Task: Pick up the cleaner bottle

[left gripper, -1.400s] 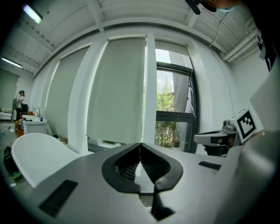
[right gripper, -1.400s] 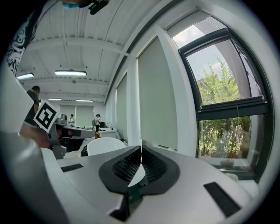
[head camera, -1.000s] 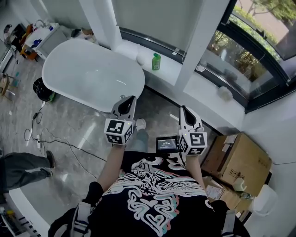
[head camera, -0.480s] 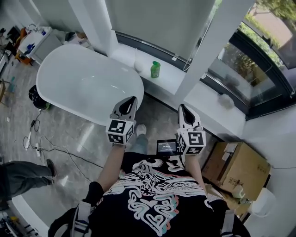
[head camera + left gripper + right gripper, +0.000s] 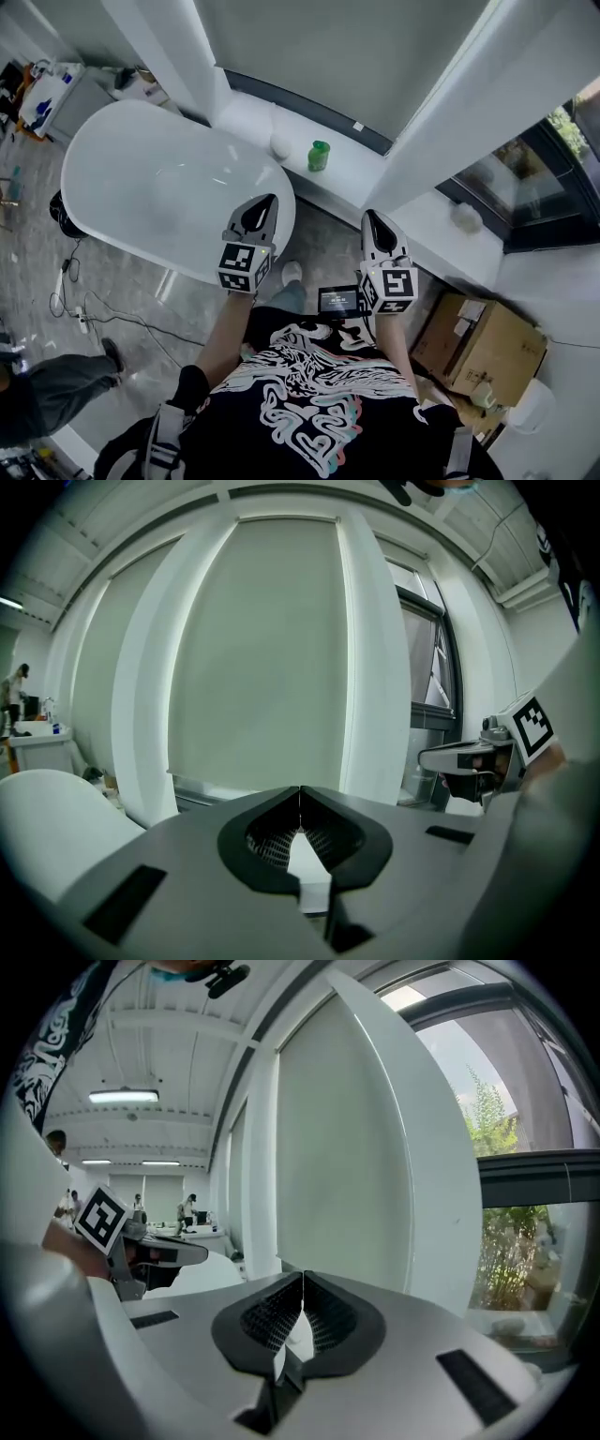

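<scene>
Two grippers are showing in the head view, both held out in front of the person's chest. The left gripper (image 5: 268, 200) is hanging over the near rim of the tub (image 5: 141, 178), and its own view is showing the jaws pressed together at the tips with nothing between them. The right gripper (image 5: 368, 216) is hanging over the grey floor (image 5: 323, 234), just beside the left one, and its jaws are likewise meeting in a thin line and gripping nothing. Each is carrying one marker cube, two in all: the left cube (image 5: 244, 267) and the right cube (image 5: 392, 289).

One bottle (image 5: 319, 156), green, is standing upright on the white ledge (image 5: 361, 178) under the window, beyond the tub's end and well apart from both grippers. Nothing is touching it. One pale round thing (image 5: 280, 145) is sitting on the ledge near the bottle's left, and one more (image 5: 466, 217) is lying farther along to the right.

Two white pillars are framing one drawn blind (image 5: 347, 56). One small screen (image 5: 338, 300) is hanging at the person's chest between the arms. One cardboard box (image 5: 487, 347) is sitting at the lower right. One other person's leg (image 5: 42, 398) is showing at the lower left, near some cables (image 5: 80, 305).
</scene>
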`<state>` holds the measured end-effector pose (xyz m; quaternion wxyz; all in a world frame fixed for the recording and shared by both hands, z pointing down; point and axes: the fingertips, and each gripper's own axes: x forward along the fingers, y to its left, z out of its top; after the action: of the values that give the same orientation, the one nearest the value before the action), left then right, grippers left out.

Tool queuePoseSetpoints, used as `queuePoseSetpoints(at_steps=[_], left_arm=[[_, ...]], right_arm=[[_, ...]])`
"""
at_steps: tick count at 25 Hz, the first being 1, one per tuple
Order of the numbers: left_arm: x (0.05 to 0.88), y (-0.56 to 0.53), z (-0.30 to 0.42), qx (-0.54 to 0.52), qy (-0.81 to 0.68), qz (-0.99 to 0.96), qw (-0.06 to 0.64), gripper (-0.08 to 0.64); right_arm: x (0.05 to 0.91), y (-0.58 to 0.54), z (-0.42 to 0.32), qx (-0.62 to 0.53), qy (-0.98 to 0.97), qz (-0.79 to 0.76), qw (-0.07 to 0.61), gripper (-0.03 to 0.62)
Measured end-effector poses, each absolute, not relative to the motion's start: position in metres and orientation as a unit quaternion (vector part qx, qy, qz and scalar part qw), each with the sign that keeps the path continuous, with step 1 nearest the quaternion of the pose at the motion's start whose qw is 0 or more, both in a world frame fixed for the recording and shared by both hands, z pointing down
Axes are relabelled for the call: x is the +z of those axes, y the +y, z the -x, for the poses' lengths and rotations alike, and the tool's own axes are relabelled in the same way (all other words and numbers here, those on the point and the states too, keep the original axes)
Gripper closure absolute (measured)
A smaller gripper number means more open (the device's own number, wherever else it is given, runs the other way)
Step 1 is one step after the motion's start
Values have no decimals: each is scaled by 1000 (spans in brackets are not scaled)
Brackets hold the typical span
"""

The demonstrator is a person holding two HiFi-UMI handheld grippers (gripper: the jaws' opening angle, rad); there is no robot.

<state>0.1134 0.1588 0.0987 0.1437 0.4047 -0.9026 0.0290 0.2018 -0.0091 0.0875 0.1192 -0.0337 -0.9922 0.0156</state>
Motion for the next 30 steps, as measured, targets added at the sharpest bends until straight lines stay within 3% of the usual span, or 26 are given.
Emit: queuePoseSetpoints(at_steps=[13, 30], left_arm=[[112, 176, 14, 34, -904, -403, 142, 541], [119, 148, 32, 63, -910, -387, 136, 541]], right_arm=[[107, -1, -71, 13, -990, 36, 134, 563], [124, -20, -43, -5, -986, 73, 151, 563]])
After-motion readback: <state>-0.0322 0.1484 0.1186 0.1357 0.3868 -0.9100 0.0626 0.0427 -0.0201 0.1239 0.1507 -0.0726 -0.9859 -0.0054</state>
